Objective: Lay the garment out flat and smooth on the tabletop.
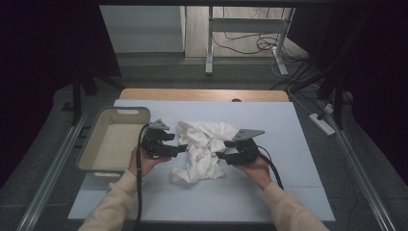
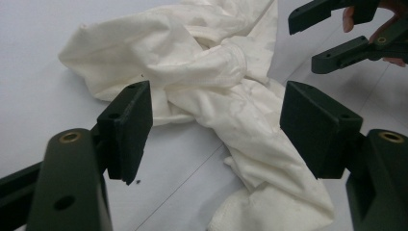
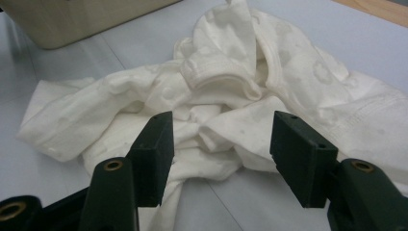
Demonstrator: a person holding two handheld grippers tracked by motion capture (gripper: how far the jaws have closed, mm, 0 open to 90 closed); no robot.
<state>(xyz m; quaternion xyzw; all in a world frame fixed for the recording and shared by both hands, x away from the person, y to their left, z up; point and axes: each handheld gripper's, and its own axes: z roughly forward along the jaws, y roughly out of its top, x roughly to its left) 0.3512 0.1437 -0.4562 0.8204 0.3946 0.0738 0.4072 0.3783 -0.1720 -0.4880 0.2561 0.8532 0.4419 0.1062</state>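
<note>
Both forearms wear long cream-coloured sleeves (image 1: 113,204) of soft fabric, snug at the cuffs. Each hand carries a black two-jaw plastic gripper: the left gripper (image 1: 182,147) and the right gripper (image 1: 222,149) are each topped by a grey three-cornered plate. A thick black cable (image 1: 139,183) trails from each one. Close up, the jaws end in blocky, matte, dark pads (image 2: 130,127), with brass-coloured rivets (image 2: 70,137) at the pivots and small screw holes.
</note>
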